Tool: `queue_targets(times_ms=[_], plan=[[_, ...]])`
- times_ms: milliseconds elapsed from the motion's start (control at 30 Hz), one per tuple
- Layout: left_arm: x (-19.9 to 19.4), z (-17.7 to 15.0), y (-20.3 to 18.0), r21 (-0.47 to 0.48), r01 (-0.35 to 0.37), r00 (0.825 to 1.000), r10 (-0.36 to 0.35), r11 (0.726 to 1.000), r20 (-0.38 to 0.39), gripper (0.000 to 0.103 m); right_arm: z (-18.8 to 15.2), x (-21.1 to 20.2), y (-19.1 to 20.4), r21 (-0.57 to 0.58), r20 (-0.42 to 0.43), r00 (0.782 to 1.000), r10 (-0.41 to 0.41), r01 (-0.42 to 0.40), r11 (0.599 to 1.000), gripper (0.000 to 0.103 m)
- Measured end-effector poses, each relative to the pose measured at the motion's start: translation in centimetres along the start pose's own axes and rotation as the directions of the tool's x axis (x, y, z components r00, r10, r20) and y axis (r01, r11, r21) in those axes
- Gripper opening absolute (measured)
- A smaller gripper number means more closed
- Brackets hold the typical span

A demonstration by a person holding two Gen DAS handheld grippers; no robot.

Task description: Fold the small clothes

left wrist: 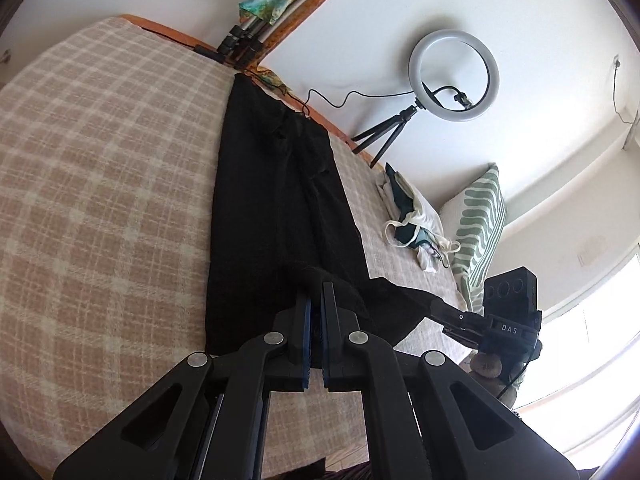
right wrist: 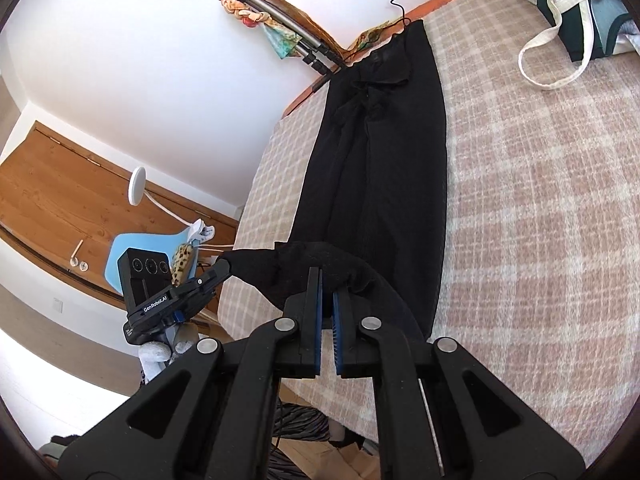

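Note:
A long black garment (left wrist: 276, 200) lies stretched along the plaid bed cover (left wrist: 100, 184), reaching to the far edge of the bed; it also shows in the right wrist view (right wrist: 380, 168). My left gripper (left wrist: 316, 292) is shut on the garment's near end, lifted slightly off the bed. My right gripper (right wrist: 327, 280) is shut on the same near end, a little apart. Each gripper appears in the other's view: the right one (left wrist: 440, 308) pinching a corner, the left one (right wrist: 224, 268) likewise. The near hem hangs bunched between them.
A pile of white and teal clothes (left wrist: 416, 216) and a green striped pillow (left wrist: 480, 232) lie on the bed's right. A ring light on a tripod (left wrist: 452, 76) stands at the far edge. Folded tripods (left wrist: 248, 40) lean there. A blue chair (right wrist: 160, 248) stands beside the bed.

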State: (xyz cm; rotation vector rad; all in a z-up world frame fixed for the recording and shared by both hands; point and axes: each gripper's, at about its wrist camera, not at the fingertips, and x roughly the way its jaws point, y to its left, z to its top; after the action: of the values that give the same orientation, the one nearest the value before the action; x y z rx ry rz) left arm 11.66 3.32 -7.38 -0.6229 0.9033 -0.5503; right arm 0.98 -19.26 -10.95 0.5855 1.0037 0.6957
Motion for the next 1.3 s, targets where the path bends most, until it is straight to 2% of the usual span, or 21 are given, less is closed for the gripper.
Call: queue_targets(times_ms=[200,367,533,600,667,700,800,867,933,1033,1100,1167,1300], plan=[[3.2,2.4,1.6,-0.014,-0.049,0.999,0.049,0.999,-0.019,0.002,3.1,2.4,-2.6,0.04,-0.009,0.999,-0.039,0.039,0.998,0.006],[5.1,2.5,3.1,-0.05,-0.08,0.996,0.078,0.996,-0.045,0.002,4.5,4.9,-5.2,0.088,-0.049,0.996,-0.075,0.079,0.993,0.006],[5.3,2.7,4.3,-0.087,-0.114,0.993,0.113,0.99,-0.019,0.002,5.0,6.2,-5.5,0.051,-0.074,0.99,-0.116,0.12,0.992,0.006],[5.1,2.9,4.5,-0.095,-0.145,0.989,0.145,0.985,-0.005,0.009,5.5,6.1,-5.4,0.044,-0.072,0.988,-0.133,0.137,0.99,0.007],[4.3,3.1,4.6,-0.095,-0.16,0.986,0.163,0.983,0.03,0.036,5.9,5.4,-5.3,0.036,-0.063,0.988,-0.138,0.14,0.989,0.014],[3.8,3.2,4.4,-0.083,-0.176,0.982,0.18,0.981,0.048,0.037,6.1,4.9,-5.1,0.019,-0.045,0.989,-0.144,0.145,0.989,0.02],[2.8,2.8,2.6,0.035,-0.175,0.982,0.172,0.984,0.08,0.037,6.2,3.4,-3.5,-0.083,-0.007,0.986,-0.168,0.167,0.982,0.021],[3.1,2.1,1.2,0.133,-0.171,0.985,0.165,0.976,0.058,0.037,5.8,2.8,-2.4,-0.152,-0.02,0.993,-0.118,0.114,0.982,0.021],[4.1,1.2,0.5,0.191,-0.18,0.983,0.184,0.965,0.001,0.037,5.2,3.1,-1.2,-0.224,-0.05,0.991,-0.121,0.107,0.969,0.021],[5.8,0.3,1.0,0.191,-0.18,0.976,0.2,0.965,-0.09,0.035,4.2,5.0,-0.9,-0.266,-0.125,0.981,-0.151,0.113,0.957,0.021],[6.4,0.1,1.5,0.185,-0.188,0.97,0.212,0.965,-0.122,0.033,3.7,6.4,-1.1,-0.284,-0.164,0.967,-0.197,0.145,0.948,0.021],[6.5,0.4,1.4,0.198,-0.2,0.968,0.225,0.96,-0.112,0.032,3.5,7.7,-1.2,-0.298,-0.186,0.955,-0.229,0.167,0.94,0.021],[6.8,1.8,1.6,0.174,-0.203,0.971,0.221,0.964,-0.095,0.032,4.3,8.2,-1.3,-0.291,-0.172,0.959,-0.227,0.171,0.942,0.021]])
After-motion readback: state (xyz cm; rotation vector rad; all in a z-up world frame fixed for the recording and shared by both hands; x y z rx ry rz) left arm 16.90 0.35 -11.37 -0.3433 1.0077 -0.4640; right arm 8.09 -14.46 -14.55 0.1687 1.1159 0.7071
